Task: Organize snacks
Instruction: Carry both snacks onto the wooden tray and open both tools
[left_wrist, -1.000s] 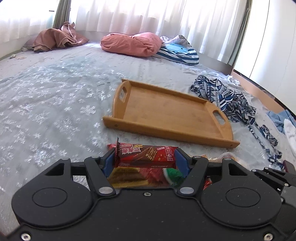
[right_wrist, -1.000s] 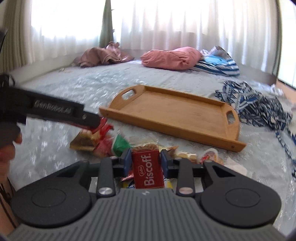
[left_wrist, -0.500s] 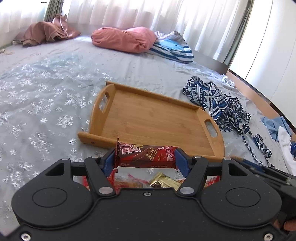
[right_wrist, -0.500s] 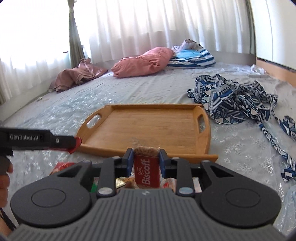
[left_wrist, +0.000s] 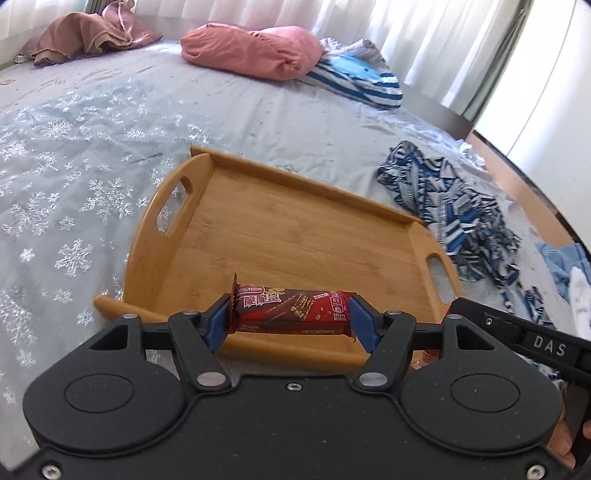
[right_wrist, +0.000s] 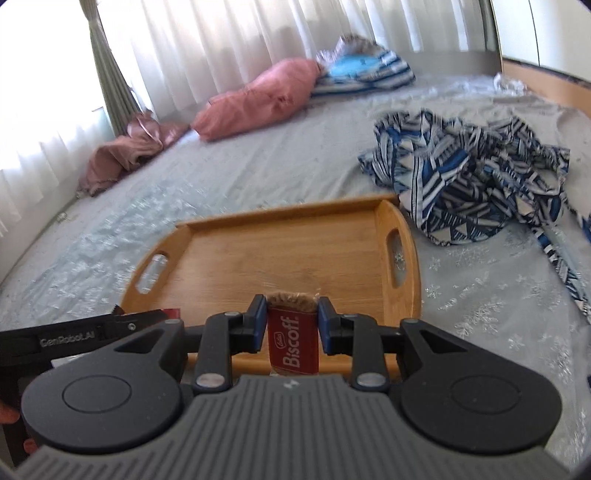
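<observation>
Early stage, by the look: tray (left_wrist: 295, 236) bare, nothing placed. Left gripper (left_wrist: 291, 317) clamped on wafer bar (left_wrist: 291, 312), right gripper (right_wrist: 291, 325) clamped on Biscoff (right_wrist: 293, 347), both poised at tray's near rim. Left to do: setting both down inside.

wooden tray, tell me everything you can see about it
The wooden tray is a rectangular bamboo-looking board with a raised rim and rounded ends, each end pierced by an oval handle slot. It lies flat on the snowflake-patterned bedspread, and nothing is visible on its floor. A blue patterned cloth sits by its far right corner. The left claw and right claw, each holding a snack, hang at its near edge.
</observation>
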